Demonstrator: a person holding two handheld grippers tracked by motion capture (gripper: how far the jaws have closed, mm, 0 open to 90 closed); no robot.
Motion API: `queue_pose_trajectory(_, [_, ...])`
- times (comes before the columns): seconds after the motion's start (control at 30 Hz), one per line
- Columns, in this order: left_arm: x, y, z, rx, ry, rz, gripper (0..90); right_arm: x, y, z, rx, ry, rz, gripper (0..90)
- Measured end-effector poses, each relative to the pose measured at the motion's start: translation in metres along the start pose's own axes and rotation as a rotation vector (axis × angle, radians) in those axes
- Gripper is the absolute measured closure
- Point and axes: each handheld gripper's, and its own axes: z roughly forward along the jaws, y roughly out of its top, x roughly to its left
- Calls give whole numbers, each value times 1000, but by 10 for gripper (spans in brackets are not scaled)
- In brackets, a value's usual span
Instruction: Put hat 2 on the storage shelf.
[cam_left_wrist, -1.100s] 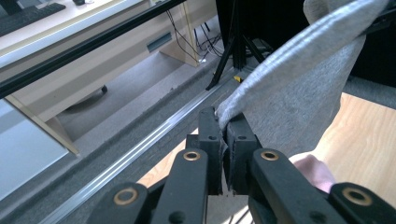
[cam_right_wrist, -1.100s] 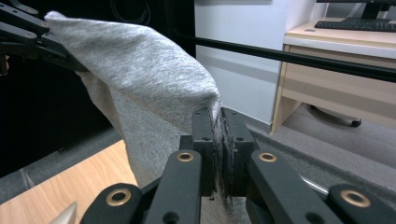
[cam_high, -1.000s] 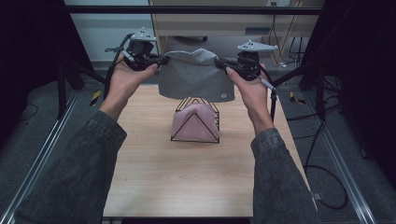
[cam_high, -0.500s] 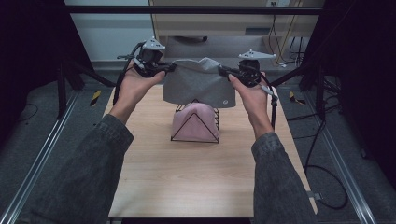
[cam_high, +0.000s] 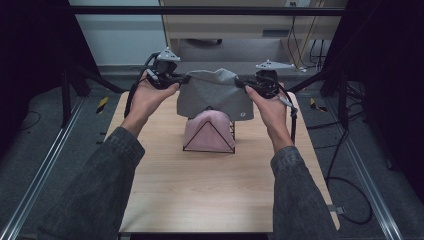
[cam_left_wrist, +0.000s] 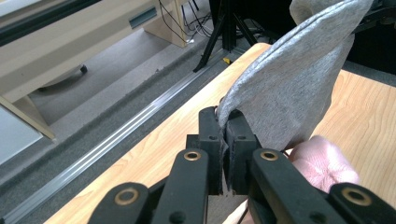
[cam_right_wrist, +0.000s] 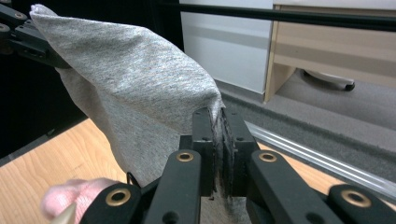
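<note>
A grey cloth (cam_high: 214, 94) hangs stretched between my two grippers above the far half of the table. My left gripper (cam_high: 183, 79) is shut on its left top corner, the cloth (cam_left_wrist: 285, 98) pinched between the jaws (cam_left_wrist: 225, 116). My right gripper (cam_high: 239, 83) is shut on the right top corner, the cloth (cam_right_wrist: 140, 93) draping away from it (cam_right_wrist: 217, 114). Below the cloth stands a black wire rack (cam_high: 209, 135) with a pink cloth (cam_high: 206, 127) draped over it. The grey cloth's lower edge overlaps the rack's top in the high view. The pink cloth (cam_left_wrist: 322, 161) shows near the left jaws too.
The wooden table (cam_high: 210, 195) has free surface in front of the rack. A metal rail (cam_high: 42, 175) runs along the left side. A beige cabinet (cam_high: 250, 25) stands behind the table. Cables (cam_high: 345, 175) lie on the floor at the right.
Both grippers have come toward me and lower with the grey cloth held taut, so it now hangs just over the rack instead of behind it.
</note>
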Motion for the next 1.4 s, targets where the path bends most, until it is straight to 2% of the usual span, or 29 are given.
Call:
queue_pose_trajectory(0.1, [-1,-5,7,8,-1,-8,870,-1,-6,4,27,-4,-9,856])
queue_pose_trajectory(0.3, [-1,-16,18,37,-10,-15,870,-4,-19,11,49,-6,11,855])
queue_pose_trajectory(0.43, [-1,-27,26,56,-17,-27,870,-6,-36,21,90,2,17,855])
queue_pose_trajectory(0.67, [-2,-41,35,97,-23,-22,870,-4,-56,31,135,8,23,854])
queue_pose_trajectory(1.0, [-5,-55,45,155,-24,-30,869,-2,-71,38,192,9,18,850])
queue_pose_trajectory(1.4, [-7,-64,52,174,-19,-50,869,-6,-78,39,217,22,38,844])
